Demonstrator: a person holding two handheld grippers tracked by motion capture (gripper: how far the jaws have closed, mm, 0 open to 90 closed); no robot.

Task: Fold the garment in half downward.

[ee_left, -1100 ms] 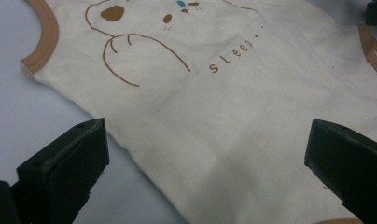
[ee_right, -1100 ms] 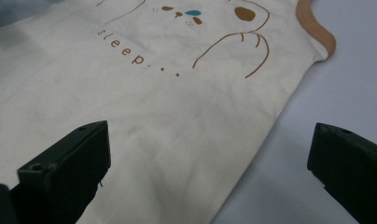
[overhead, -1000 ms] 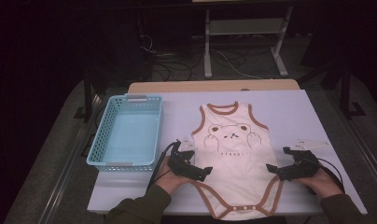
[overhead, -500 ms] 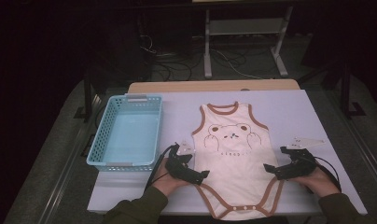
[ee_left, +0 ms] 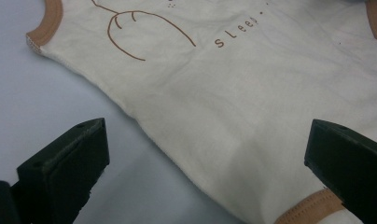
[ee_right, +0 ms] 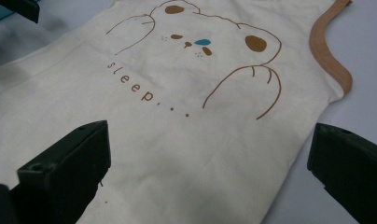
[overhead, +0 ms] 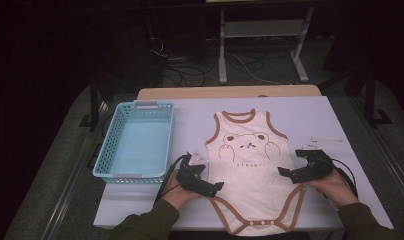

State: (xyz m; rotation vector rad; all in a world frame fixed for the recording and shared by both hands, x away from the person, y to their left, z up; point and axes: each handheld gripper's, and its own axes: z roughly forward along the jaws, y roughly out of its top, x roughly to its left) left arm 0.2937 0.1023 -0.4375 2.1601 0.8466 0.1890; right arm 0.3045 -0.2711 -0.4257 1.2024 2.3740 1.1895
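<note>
Both hand-held grippers, left (overhead: 214,186) and right (overhead: 285,172), gape wide at the bodysuit's (overhead: 250,175) side edges; I risk pinching unevenly and skewing my fold.

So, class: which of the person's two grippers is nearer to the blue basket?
Left. The left gripper sits just off the blue basket, near its front right corner, at the bodysuit's left edge. The right gripper is beyond the bodysuit, at its far edge.

A light-blue basket (overhead: 136,141) sits on the white table (overhead: 310,117), with a metal stand (overhead: 260,37) beyond.
</note>
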